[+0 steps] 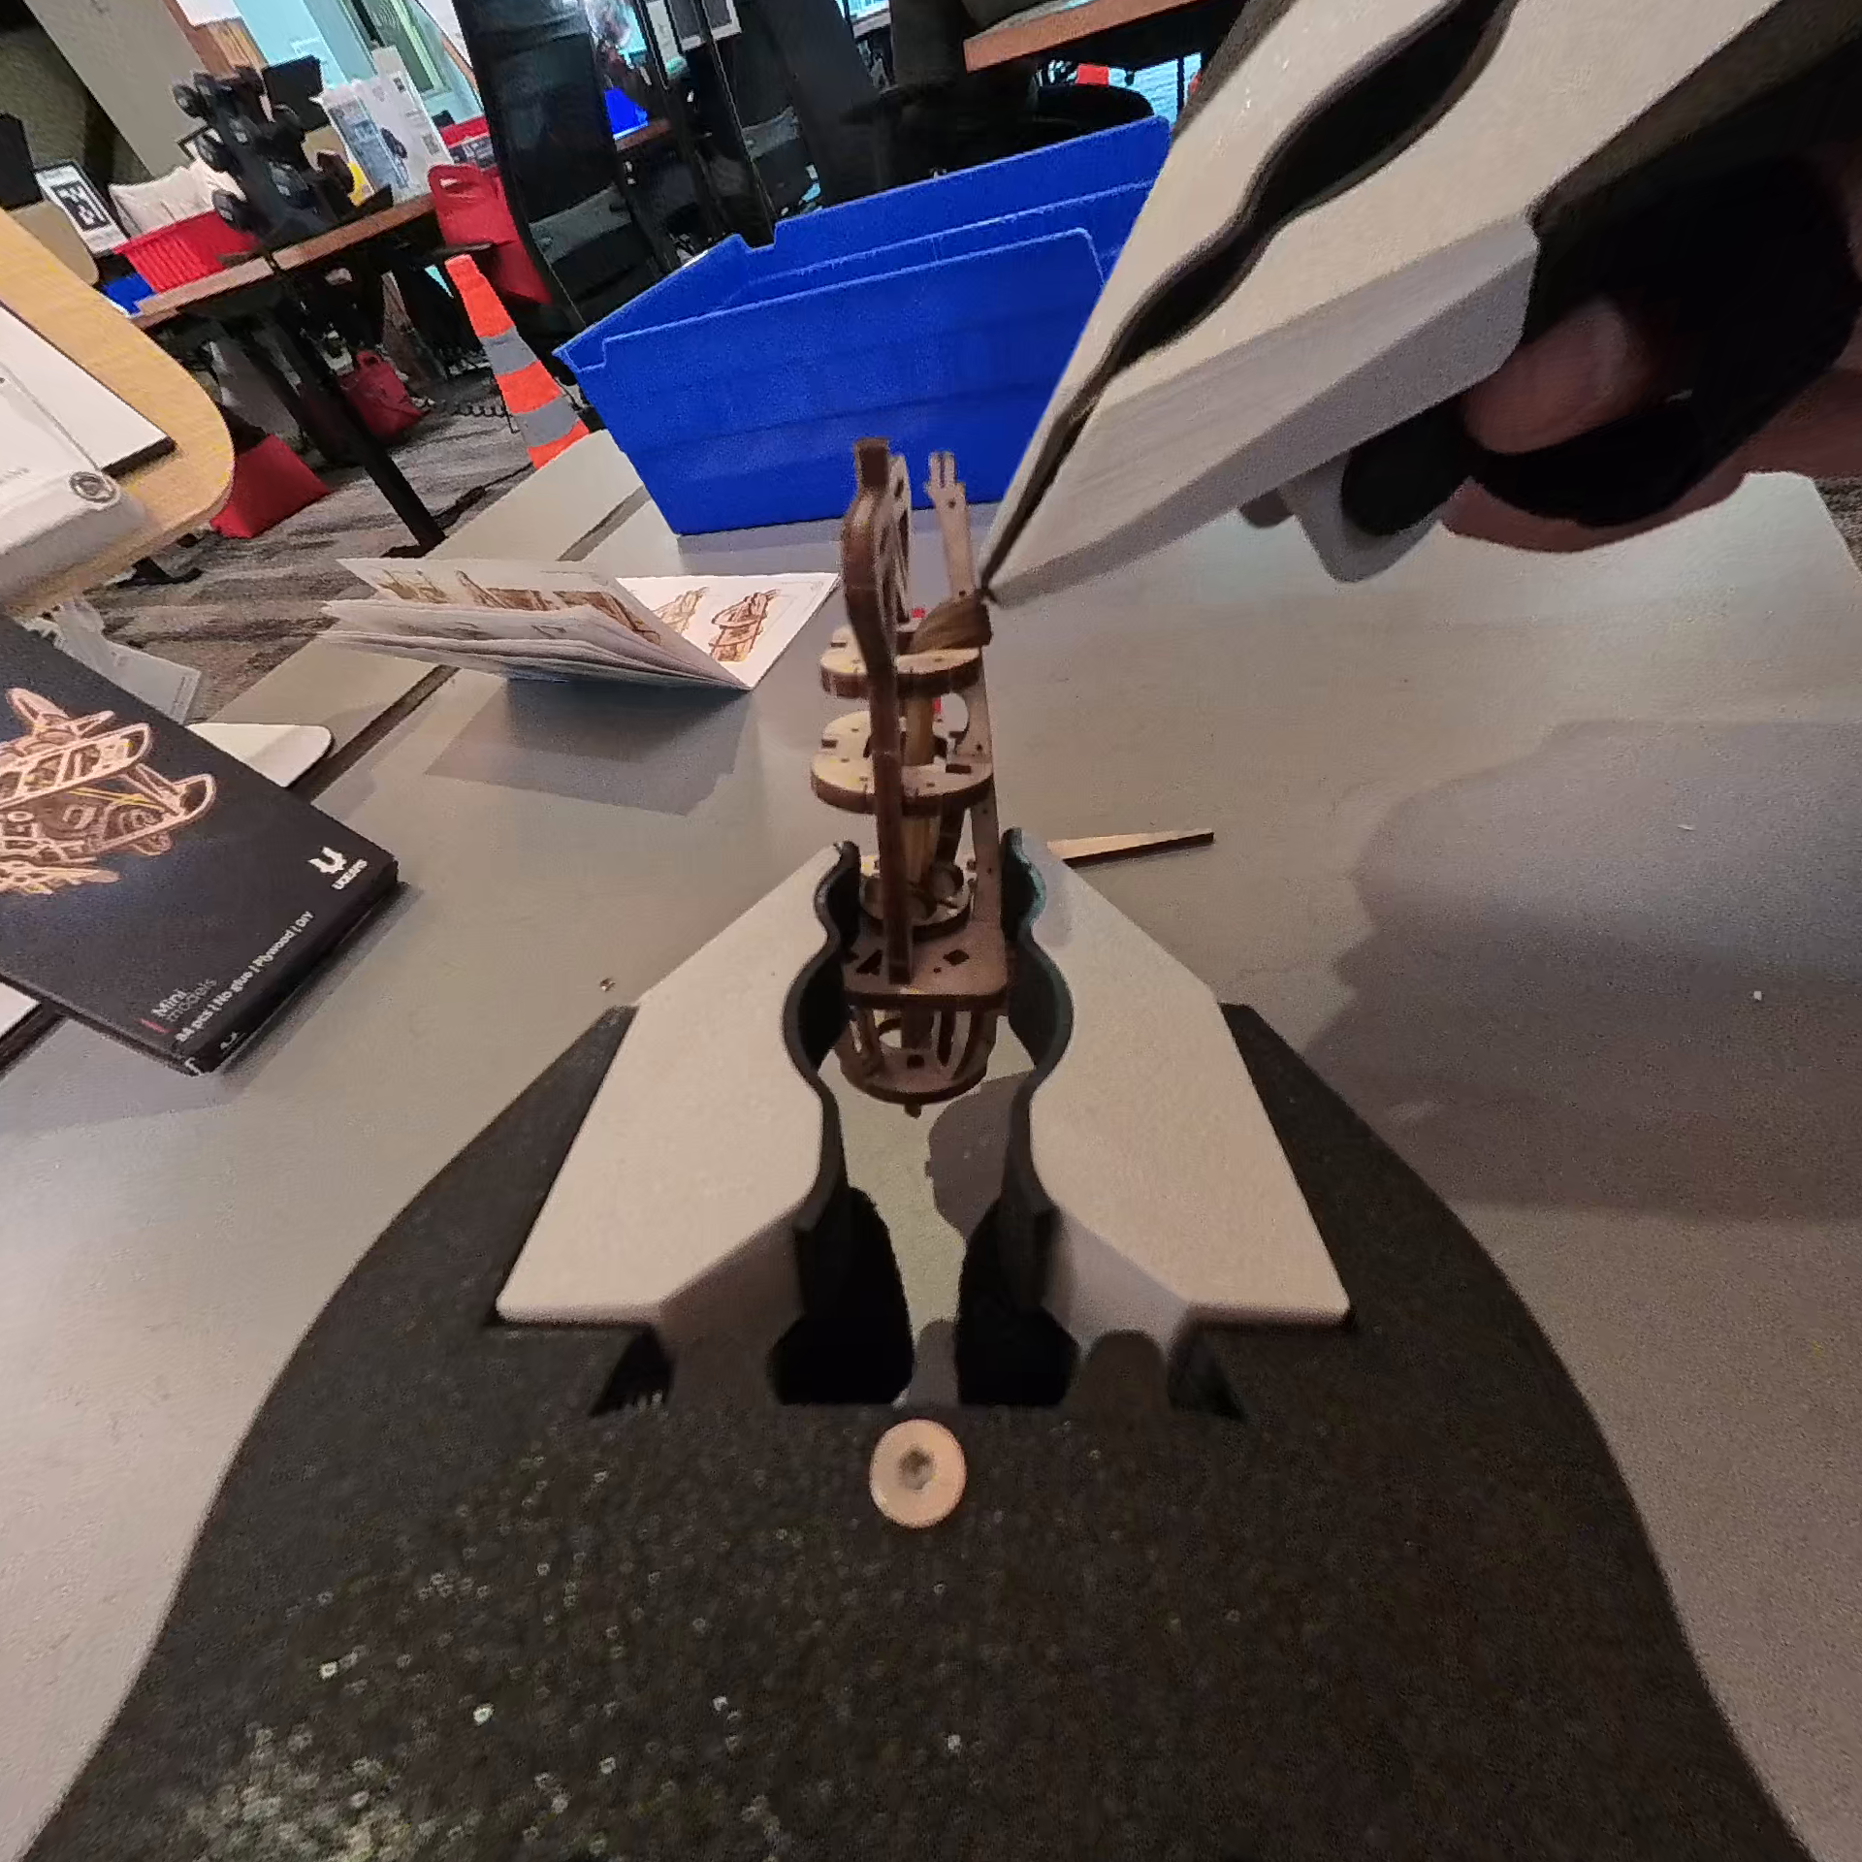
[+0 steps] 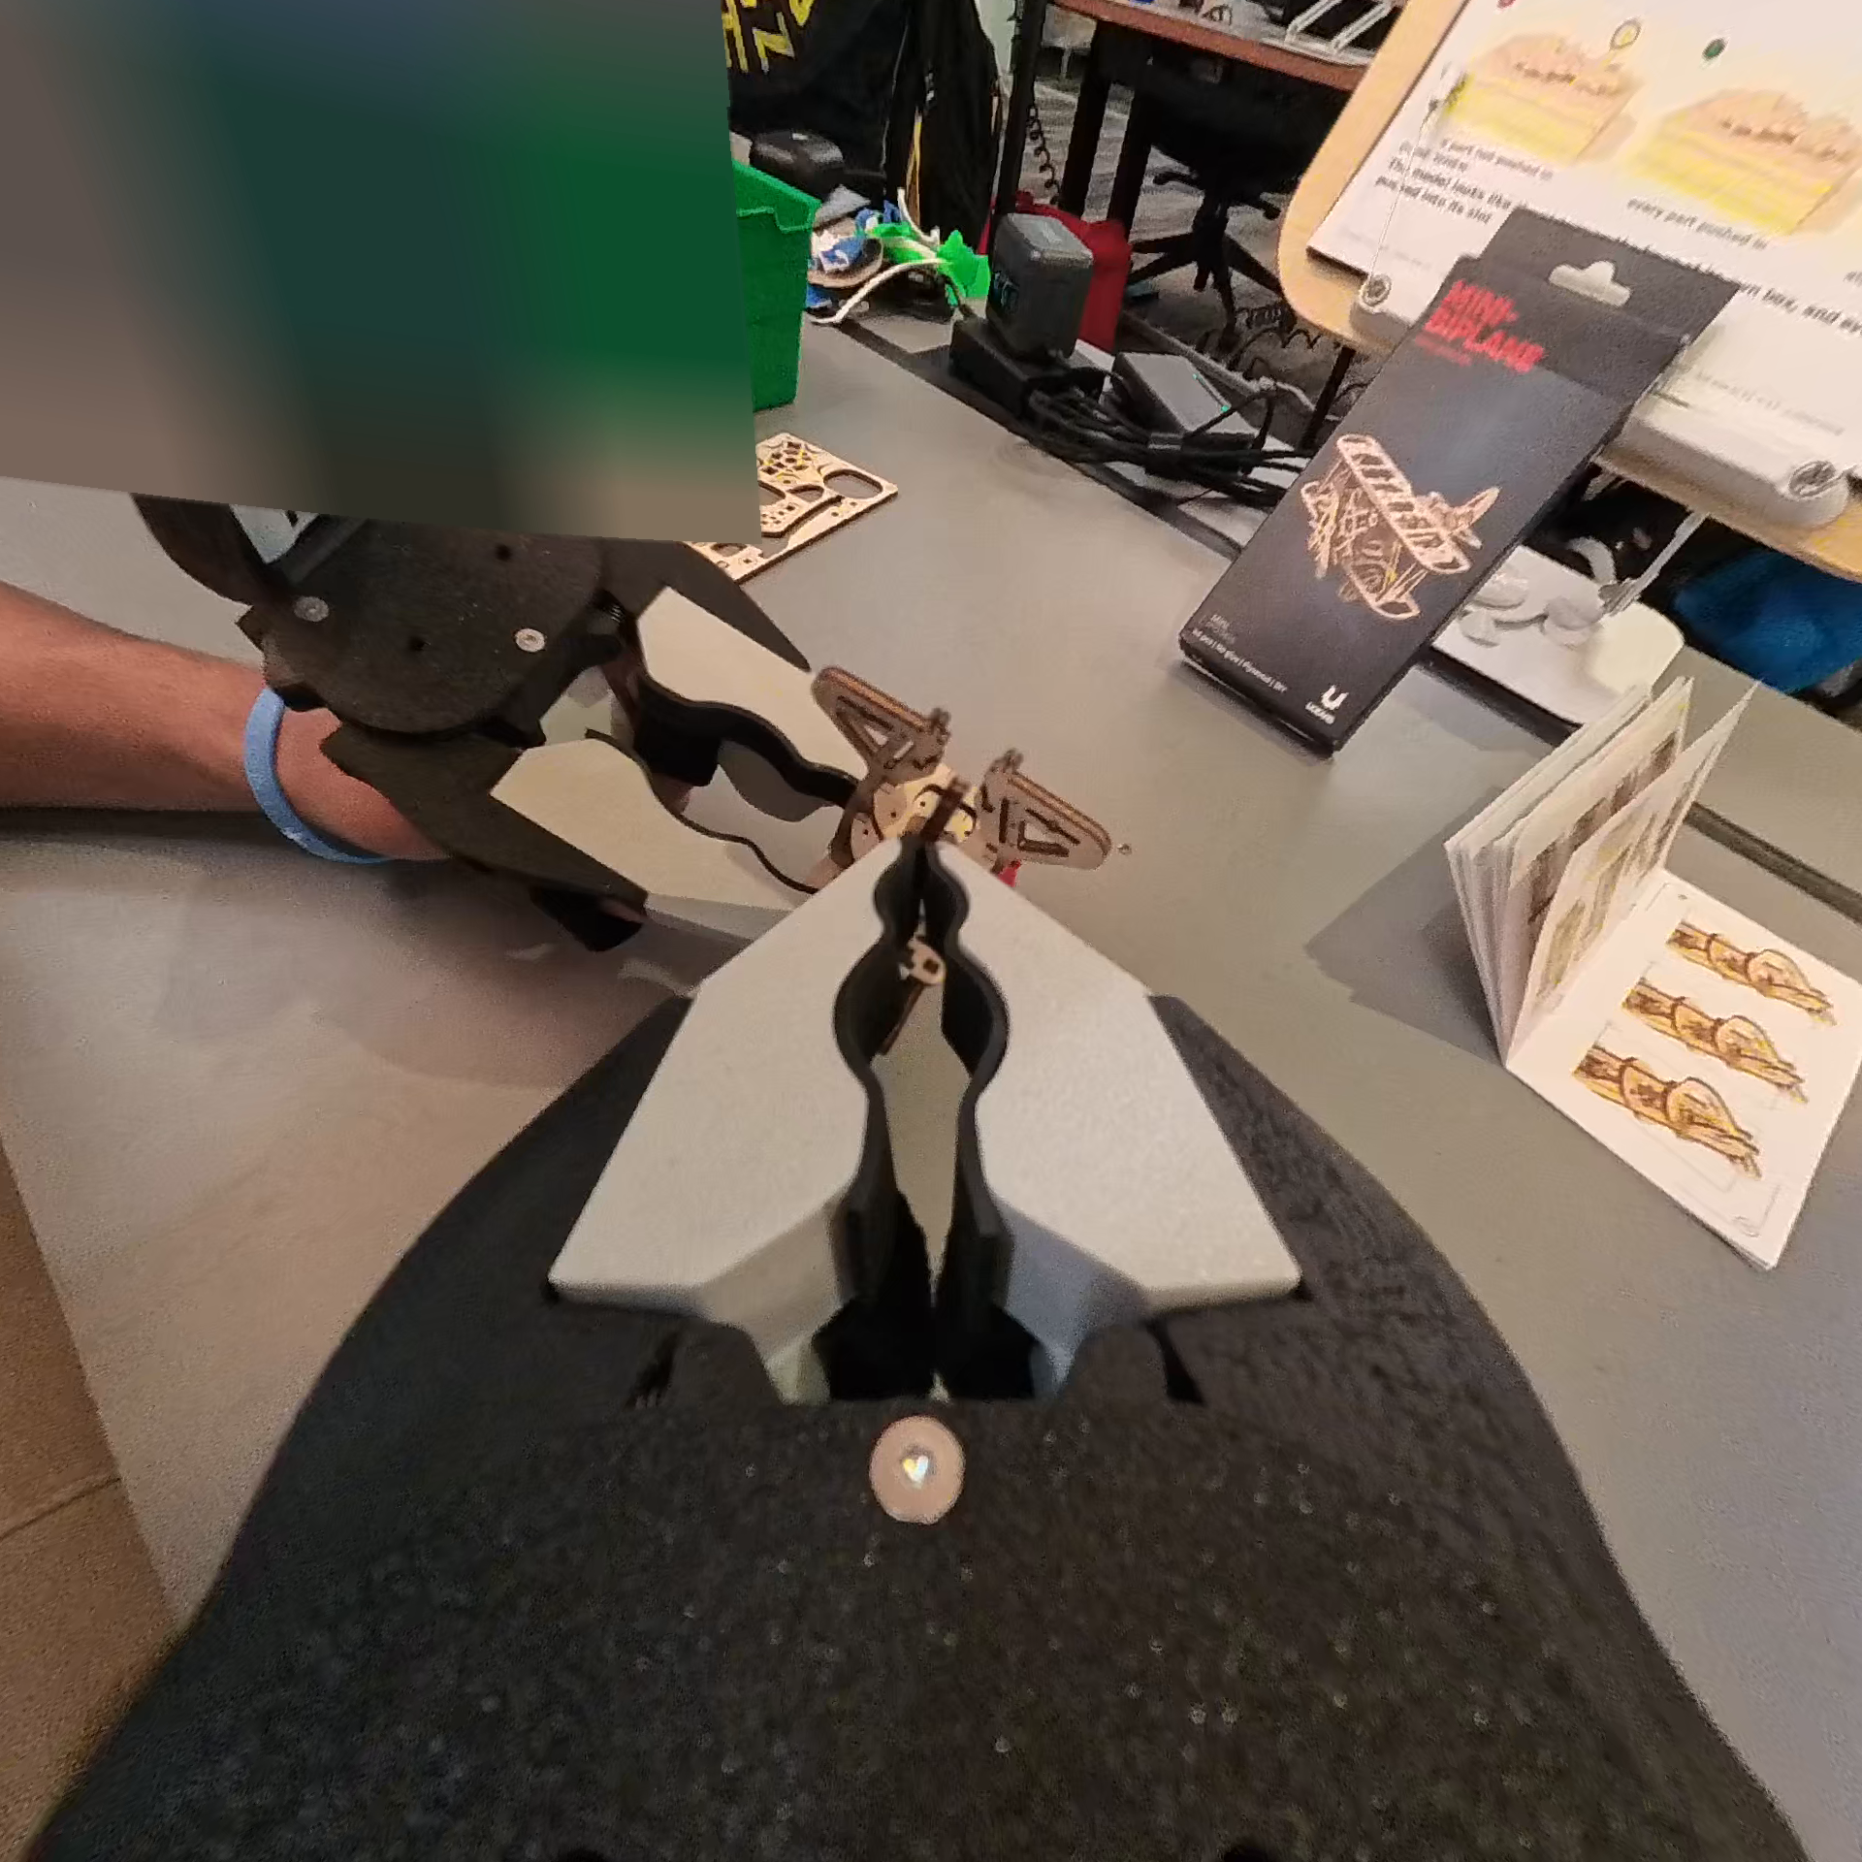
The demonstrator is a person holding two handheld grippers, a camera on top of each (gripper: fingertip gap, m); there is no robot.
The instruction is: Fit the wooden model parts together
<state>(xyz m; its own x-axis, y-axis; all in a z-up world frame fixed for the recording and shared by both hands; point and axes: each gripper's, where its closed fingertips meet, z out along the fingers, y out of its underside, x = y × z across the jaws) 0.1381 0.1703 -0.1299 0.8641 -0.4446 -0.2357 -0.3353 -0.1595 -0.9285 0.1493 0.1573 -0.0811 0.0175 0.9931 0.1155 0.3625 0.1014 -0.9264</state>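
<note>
Left tongs (image 1: pixel 922 877) closed down on the wooden model (image 1: pixel 907 806), gripping its rounded lower end between the fingers; the model sticks out past the tips, off the tabletop (image 1: pixel 1411 1008), with two disc layers and a tail fin at the far end. Right tongs (image 2: pixel 922 856) nearly closed, tips pinched on a thin wooden part (image 2: pixel 922 962) that runs back between the fingers; tips meet the model's far end, between its two flat fin pieces. In the left wrist view the right tongs come in from upper right, tip touching the model just beside the upper disc. In the right wrist view the left tongs come in from the left, held in a hand with a blue wristband (image 2: pixel 267 776). Loose wooden strip (image 1: pixel 1128 844) lies flat just right of the left tongs. Open instruction booklet (image 1: pixel 564 625) beyond and left of them, black kit box (image 1: pixel 151 867) further left, blue bin (image 1: pixel 887 333) behind. Punched-out wooden sheet (image 2: pixel 816 494) well beyond the left tongs in the right wrist view.
</note>
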